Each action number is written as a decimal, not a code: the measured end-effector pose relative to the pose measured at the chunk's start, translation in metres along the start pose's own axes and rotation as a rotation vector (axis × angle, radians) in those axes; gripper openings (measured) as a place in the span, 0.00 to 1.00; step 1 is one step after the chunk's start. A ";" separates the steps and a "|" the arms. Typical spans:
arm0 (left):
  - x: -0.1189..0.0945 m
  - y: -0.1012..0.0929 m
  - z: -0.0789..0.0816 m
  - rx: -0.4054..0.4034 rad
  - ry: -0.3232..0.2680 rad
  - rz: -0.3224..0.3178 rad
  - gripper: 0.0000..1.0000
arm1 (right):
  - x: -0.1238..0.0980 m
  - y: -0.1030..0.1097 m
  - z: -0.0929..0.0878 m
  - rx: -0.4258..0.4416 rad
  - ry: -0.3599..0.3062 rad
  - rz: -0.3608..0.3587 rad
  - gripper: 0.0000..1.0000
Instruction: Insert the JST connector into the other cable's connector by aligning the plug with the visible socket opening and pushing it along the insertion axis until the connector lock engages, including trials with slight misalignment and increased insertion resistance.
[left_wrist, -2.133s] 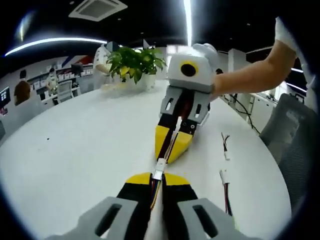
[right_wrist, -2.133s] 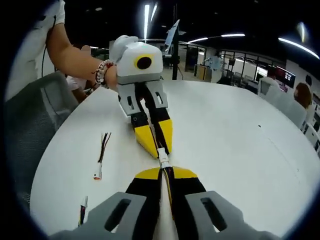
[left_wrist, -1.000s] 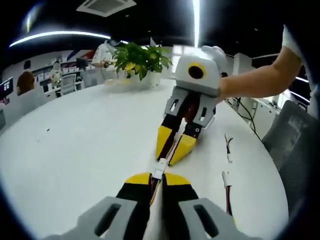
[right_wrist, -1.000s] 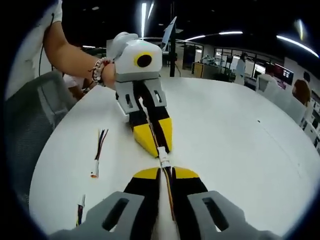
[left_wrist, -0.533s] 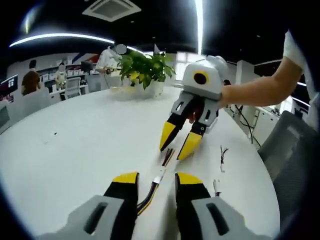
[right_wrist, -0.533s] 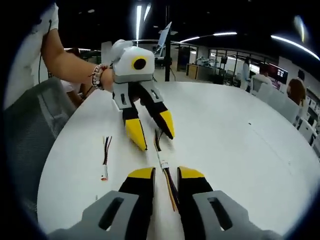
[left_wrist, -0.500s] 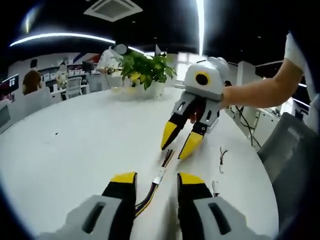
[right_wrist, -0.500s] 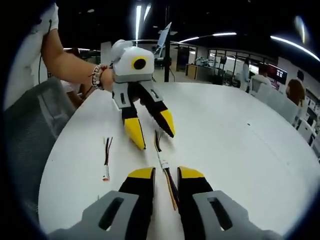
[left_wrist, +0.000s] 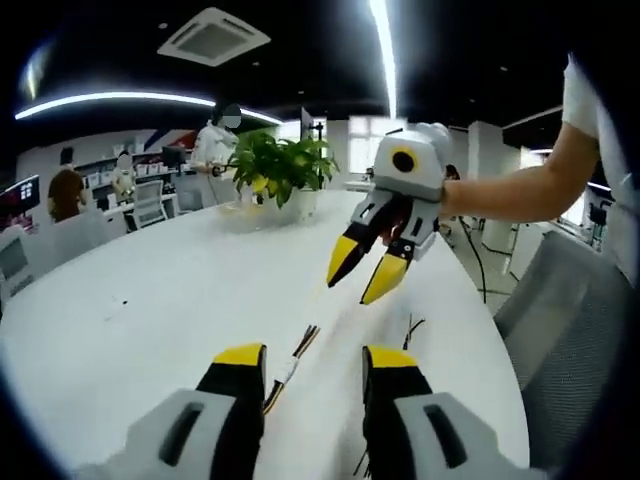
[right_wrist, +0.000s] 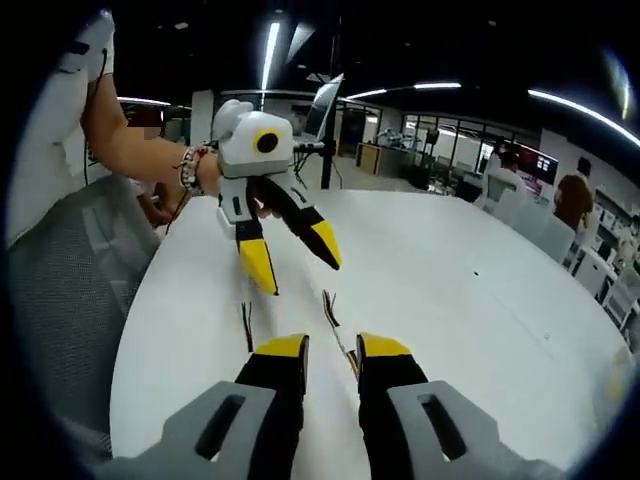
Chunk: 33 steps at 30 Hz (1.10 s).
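Note:
The joined cable (left_wrist: 288, 367) lies flat on the white table (left_wrist: 150, 300), its white connector between coloured wire ends. In the left gripper view my left gripper (left_wrist: 315, 357) stands open above it, nothing between its yellow-tipped jaws. Beyond it my right gripper (left_wrist: 368, 270) hangs open in the air, held by a person's hand. In the right gripper view the same cable (right_wrist: 335, 318) runs from under my right gripper (right_wrist: 333, 347), which is open. My left gripper (right_wrist: 292, 252) hovers open above the table (right_wrist: 450, 300), clear of the cable.
A spare short cable (left_wrist: 408, 332) lies to the right of the joined one, and a spare cable (right_wrist: 247, 325) also lies near the table edge in the right gripper view. A potted plant (left_wrist: 280, 168) stands at the far edge. Grey chairs (left_wrist: 560, 330) (right_wrist: 70, 290) flank the table.
Both grippers, shut on the cable a second ago, have opened, risen and drawn apart. The cable stays lying on the table.

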<state>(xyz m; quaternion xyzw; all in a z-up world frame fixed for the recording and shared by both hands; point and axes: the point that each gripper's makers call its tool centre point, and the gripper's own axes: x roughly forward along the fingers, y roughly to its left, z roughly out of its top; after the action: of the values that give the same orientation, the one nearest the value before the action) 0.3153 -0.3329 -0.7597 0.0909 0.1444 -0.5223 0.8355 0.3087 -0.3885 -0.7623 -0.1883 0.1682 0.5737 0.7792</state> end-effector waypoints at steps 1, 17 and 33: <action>-0.001 0.000 0.001 -0.002 -0.004 0.002 0.33 | -0.001 0.003 0.000 0.002 -0.001 -0.004 0.17; 0.004 -0.042 -0.026 -0.005 0.048 -0.066 0.33 | -0.001 0.041 -0.014 0.029 0.032 0.040 0.20; 0.029 -0.059 -0.070 0.001 0.128 -0.094 0.24 | -0.004 0.057 -0.069 0.099 0.116 0.071 0.18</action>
<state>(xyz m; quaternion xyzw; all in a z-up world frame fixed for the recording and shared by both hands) 0.2641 -0.3623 -0.8351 0.1177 0.2012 -0.5541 0.7991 0.2496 -0.4097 -0.8267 -0.1763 0.2476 0.5803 0.7556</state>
